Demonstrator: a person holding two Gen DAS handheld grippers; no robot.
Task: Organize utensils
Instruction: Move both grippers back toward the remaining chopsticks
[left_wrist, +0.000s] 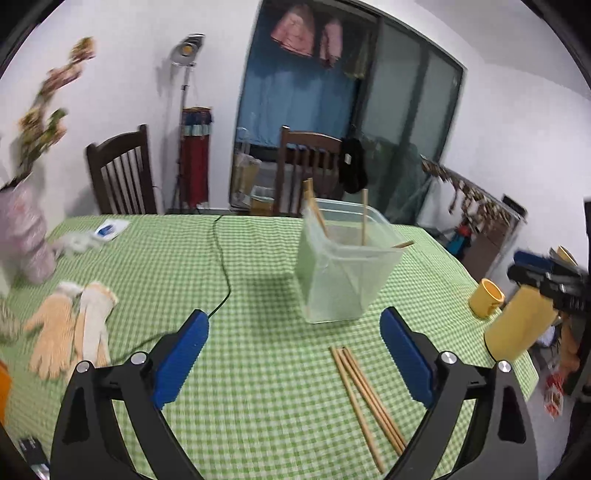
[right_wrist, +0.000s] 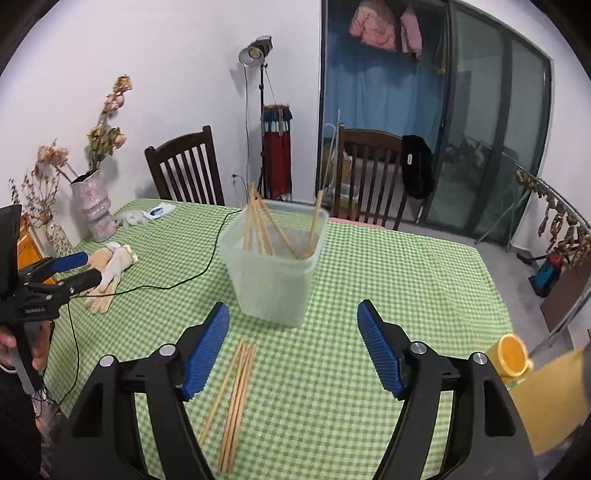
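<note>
A clear plastic tub (left_wrist: 343, 266) (right_wrist: 275, 266) stands mid-table with several wooden chopsticks leaning inside it. Several more chopsticks (left_wrist: 367, 398) (right_wrist: 234, 400) lie loose on the green checked cloth in front of it. My left gripper (left_wrist: 295, 360) is open and empty, above the cloth with the loose chopsticks near its right finger. It also shows at the left edge of the right wrist view (right_wrist: 75, 271). My right gripper (right_wrist: 293, 352) is open and empty, the loose chopsticks by its left finger. It also shows at the right edge of the left wrist view (left_wrist: 546, 273).
A pair of work gloves (left_wrist: 74, 328) (right_wrist: 109, 273) and a black cable (left_wrist: 221, 258) lie on the left of the table. A vase of dried flowers (right_wrist: 94, 210) stands far left. Yellow cups (left_wrist: 485, 297) (right_wrist: 511, 354) sit at the right edge. Two chairs stand behind.
</note>
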